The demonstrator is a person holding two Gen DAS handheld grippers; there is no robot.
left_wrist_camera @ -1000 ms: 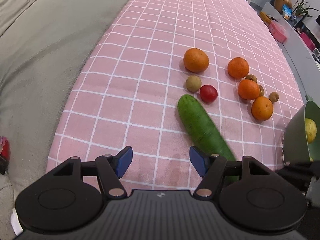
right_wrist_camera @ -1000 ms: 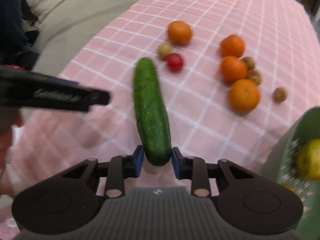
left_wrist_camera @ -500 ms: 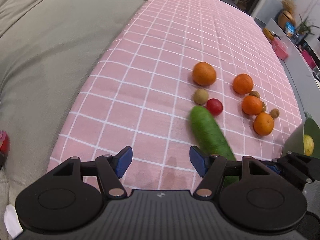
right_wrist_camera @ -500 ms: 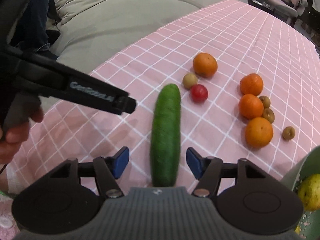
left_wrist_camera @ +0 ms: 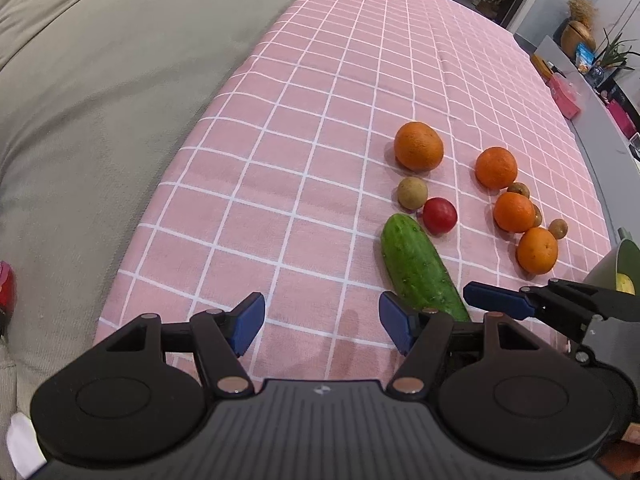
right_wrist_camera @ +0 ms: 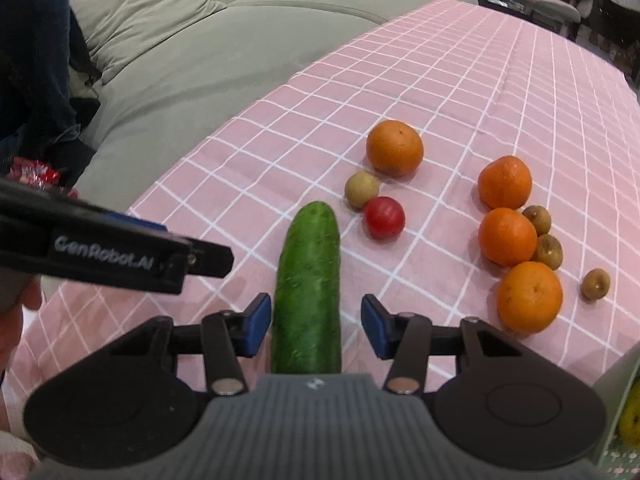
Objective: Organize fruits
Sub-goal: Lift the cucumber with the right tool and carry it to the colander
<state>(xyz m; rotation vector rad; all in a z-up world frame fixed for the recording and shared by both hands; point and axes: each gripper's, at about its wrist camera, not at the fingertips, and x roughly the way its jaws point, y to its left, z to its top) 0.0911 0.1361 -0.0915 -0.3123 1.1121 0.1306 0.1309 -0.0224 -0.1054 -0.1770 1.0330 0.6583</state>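
Note:
A green cucumber [right_wrist_camera: 308, 280] lies on the pink checked tablecloth [right_wrist_camera: 460, 92] with its near end between the jaws of my right gripper [right_wrist_camera: 316, 328]. Those jaws are closing, and a gap still shows on each side of the cucumber. My left gripper [left_wrist_camera: 322, 320] stands open and empty over bare cloth, just left of the cucumber [left_wrist_camera: 416, 272]. Beyond it lie a red tomato [right_wrist_camera: 384, 217], several oranges [right_wrist_camera: 395, 147] and small brown fruits [right_wrist_camera: 361, 189]. One blue-padded finger of the right gripper [left_wrist_camera: 496, 300] shows in the left wrist view.
A green bowl [left_wrist_camera: 618, 264] holding a yellow fruit [left_wrist_camera: 626, 283] stands at the table's right edge. A grey sofa [left_wrist_camera: 100, 100] runs along the left side. A hand holding the left gripper [right_wrist_camera: 120, 248] crosses the left of the right wrist view.
A second ago my right gripper was shut on the cucumber. It opened wide, the cucumber now rests on the cloth, and the jaws have since narrowed around it. The left gripper stayed open.

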